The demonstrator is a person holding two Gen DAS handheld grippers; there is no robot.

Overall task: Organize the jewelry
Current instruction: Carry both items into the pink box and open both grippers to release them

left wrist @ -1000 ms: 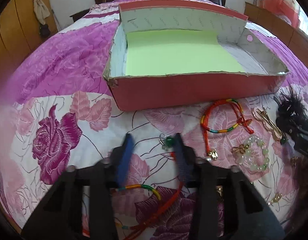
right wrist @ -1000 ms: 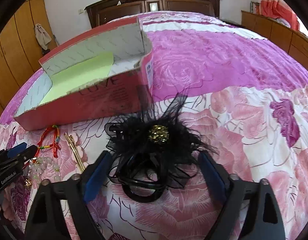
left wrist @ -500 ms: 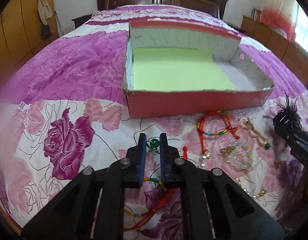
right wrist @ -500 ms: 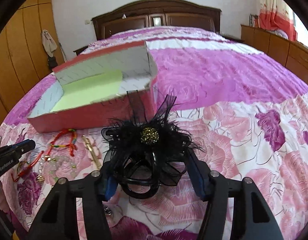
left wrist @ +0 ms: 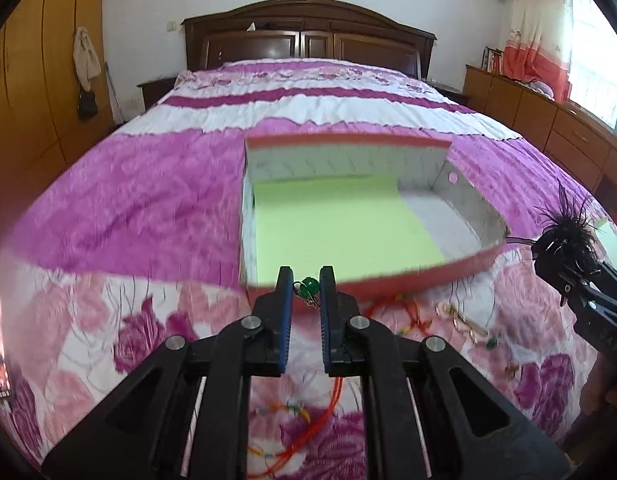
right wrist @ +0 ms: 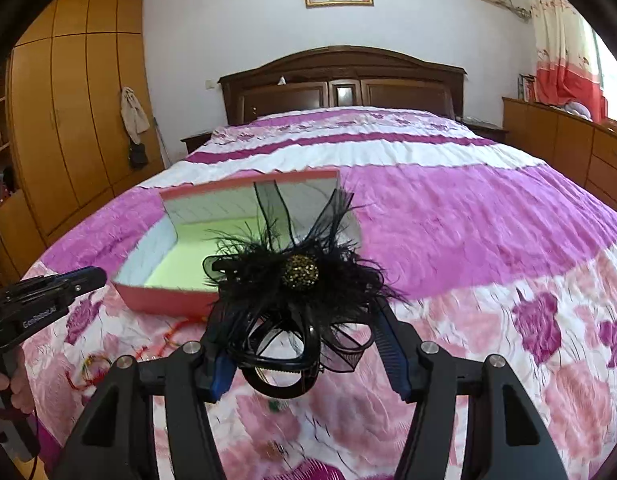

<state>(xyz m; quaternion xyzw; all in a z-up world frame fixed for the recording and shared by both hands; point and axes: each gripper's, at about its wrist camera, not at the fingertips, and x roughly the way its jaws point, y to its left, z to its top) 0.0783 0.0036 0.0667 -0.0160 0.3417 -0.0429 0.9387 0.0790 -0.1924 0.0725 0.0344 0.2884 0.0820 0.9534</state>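
Observation:
My left gripper is shut on a small green bead pendant and holds it raised just in front of the red box with a light green liner. A red cord hangs below it. My right gripper is shut on a black feather hairpiece with a gold centre, lifted above the bedspread, right of the box. The right gripper also shows at the right edge of the left wrist view. The left gripper shows at the left of the right wrist view.
Red cord bracelets, a bead bracelet and a gold clip lie on the flowered bedspread before the box. More cords lie left of the right gripper. A headboard, wardrobes and cabinets ring the bed.
My left gripper closed on the green pendant and lifted it toward the box. My right gripper closed on the black hairpiece and raised it off the bed.

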